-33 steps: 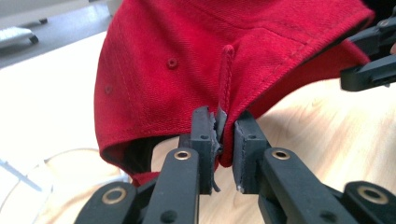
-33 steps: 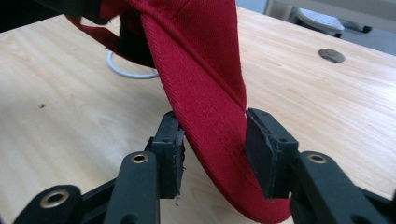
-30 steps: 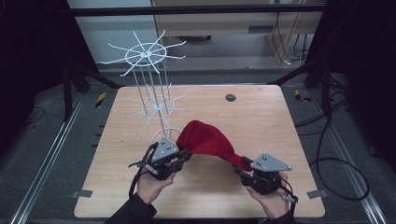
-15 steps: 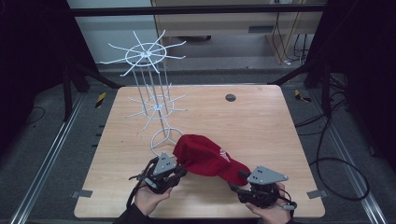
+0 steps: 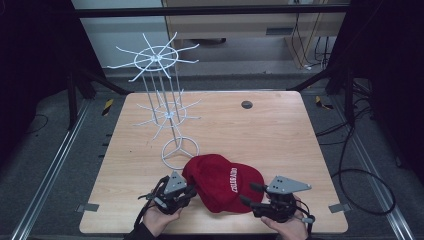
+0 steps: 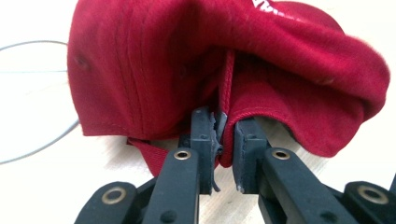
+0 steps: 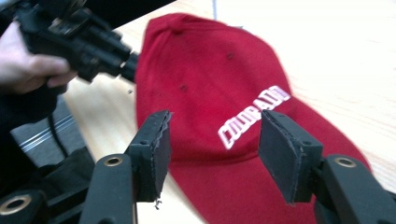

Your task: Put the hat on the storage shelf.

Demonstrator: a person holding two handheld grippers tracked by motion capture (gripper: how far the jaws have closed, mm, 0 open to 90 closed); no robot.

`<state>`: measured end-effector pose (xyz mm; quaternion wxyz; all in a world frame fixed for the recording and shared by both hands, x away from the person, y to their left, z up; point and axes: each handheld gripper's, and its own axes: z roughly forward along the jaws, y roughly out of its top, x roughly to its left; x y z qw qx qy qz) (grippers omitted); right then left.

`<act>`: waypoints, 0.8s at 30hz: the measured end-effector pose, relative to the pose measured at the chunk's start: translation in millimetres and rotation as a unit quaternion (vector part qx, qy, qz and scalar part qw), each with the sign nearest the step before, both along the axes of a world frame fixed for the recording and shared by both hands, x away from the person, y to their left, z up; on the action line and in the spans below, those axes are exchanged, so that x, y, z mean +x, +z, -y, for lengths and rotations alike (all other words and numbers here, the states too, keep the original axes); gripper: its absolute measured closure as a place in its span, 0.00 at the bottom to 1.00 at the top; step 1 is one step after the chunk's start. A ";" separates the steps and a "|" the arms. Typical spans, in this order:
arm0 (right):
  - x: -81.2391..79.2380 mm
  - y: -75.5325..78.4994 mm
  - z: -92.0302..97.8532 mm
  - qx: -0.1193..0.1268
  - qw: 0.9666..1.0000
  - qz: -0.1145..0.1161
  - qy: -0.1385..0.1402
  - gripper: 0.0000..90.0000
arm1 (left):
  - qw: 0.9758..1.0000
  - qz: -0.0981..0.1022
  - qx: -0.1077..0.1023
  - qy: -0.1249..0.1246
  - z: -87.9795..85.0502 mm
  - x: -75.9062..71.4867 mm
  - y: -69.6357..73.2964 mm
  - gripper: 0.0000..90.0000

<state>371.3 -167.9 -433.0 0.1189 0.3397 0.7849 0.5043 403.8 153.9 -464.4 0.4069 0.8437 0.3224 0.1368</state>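
Observation:
A red cap (image 5: 222, 182) with white lettering lies on the wooden table (image 5: 280, 135) near its front edge. My left gripper (image 5: 189, 191) is at the cap's left side. In the left gripper view the cap (image 6: 154, 60) has its back rim pinched in that gripper (image 6: 226, 135), which is shut on it. My right gripper (image 5: 248, 194) sits at the cap's right side, by the brim. Its jaws have just been opening and stand wide apart (image 7: 215, 123), with the cap (image 7: 205, 70) lying past them and untouched by the pads. The left gripper (image 7: 126, 63) shows farther off there.
A tall white wire rack (image 5: 165, 115) stands at the table's back left, its round base ring (image 5: 180, 152) just behind the cap. A small dark disc (image 5: 246, 104) lies near the far edge. The table's front edge runs just below both hands.
The cap, held up between both grippers near the rack, came down and forward onto the table. The right gripper opened and let go of the brim. The left hand sank with the cap.

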 end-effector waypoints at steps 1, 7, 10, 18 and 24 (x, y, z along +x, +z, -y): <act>4.0 -1.4 -1.2 -0.004 1.000 0.006 -0.009 0.51 | 1.000 0.002 0.003 0.000 -0.4 -0.5 -1.6 0.89; 24.4 -13.2 -10.6 -0.026 0.999 0.009 -0.033 0.52 | 1.000 0.001 0.017 0.000 -15.7 -9.7 -6.0 0.68; 39.5 -19.3 -16.9 -0.037 0.998 0.007 -0.046 0.53 | 1.000 0.008 0.012 0.005 -25.7 -17.5 -3.4 0.60; 77.1 -29.7 -36.1 -0.048 0.997 -0.010 -0.056 0.53 | 0.998 0.031 -0.007 0.061 -49.1 -9.1 1.0 0.53; 92.3 -40.3 -45.7 -0.069 0.996 -0.025 -0.051 0.56 | 0.998 0.014 0.005 0.061 -34.5 14.9 -12.5 0.53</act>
